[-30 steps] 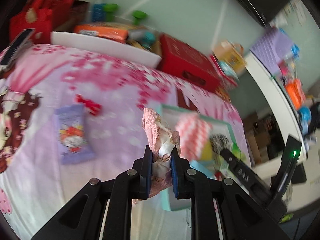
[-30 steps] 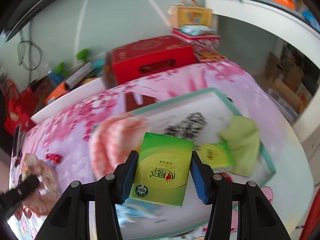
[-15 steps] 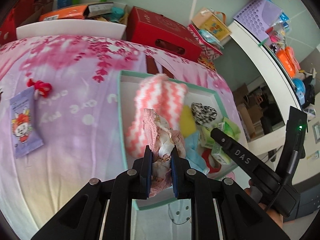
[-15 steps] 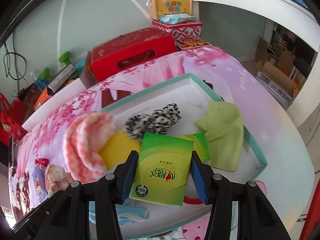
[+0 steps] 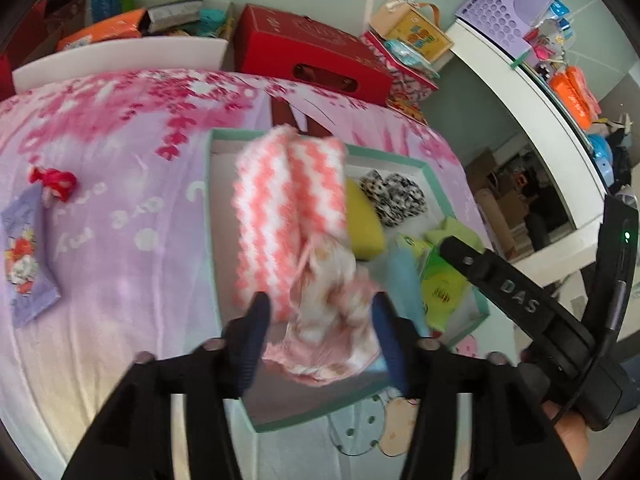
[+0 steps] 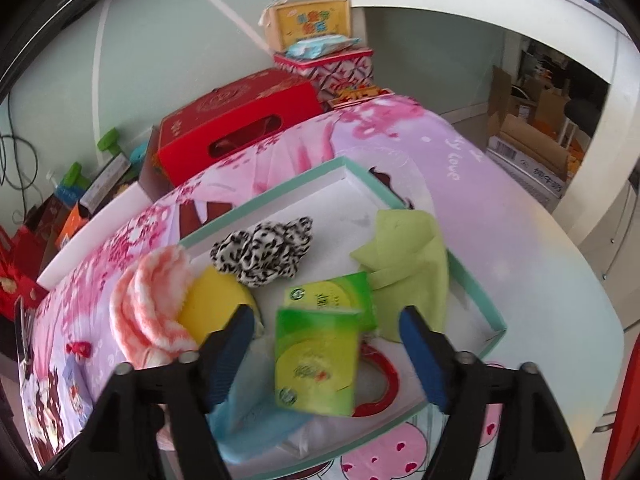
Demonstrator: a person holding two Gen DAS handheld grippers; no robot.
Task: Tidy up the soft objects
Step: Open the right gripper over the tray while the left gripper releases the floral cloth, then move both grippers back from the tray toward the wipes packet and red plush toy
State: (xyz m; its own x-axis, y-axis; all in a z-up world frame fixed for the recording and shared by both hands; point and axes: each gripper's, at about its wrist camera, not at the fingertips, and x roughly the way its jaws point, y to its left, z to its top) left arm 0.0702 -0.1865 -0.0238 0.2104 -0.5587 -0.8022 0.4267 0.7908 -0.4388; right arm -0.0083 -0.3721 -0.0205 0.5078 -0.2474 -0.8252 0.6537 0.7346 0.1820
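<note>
A: Item one, left gripper (image 5: 318, 308)?
B: Jaws opening, pads off the pink floral cloth (image 5: 332, 312) between them, over the teal-rimmed tray (image 5: 209, 216) near edge.
A: Item two, right gripper (image 6: 326, 328)?
B: Jaws opening, green tissue pack (image 6: 316, 362) loose between them, above the same tray.

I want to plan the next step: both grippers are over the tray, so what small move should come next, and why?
Probably lift both grippers clear of the tray. The left gripper is opening and the pink floral cloth lies loose between its jaws; the right gripper is opening around the green tissue pack. Neither item looks pressed.
</note>
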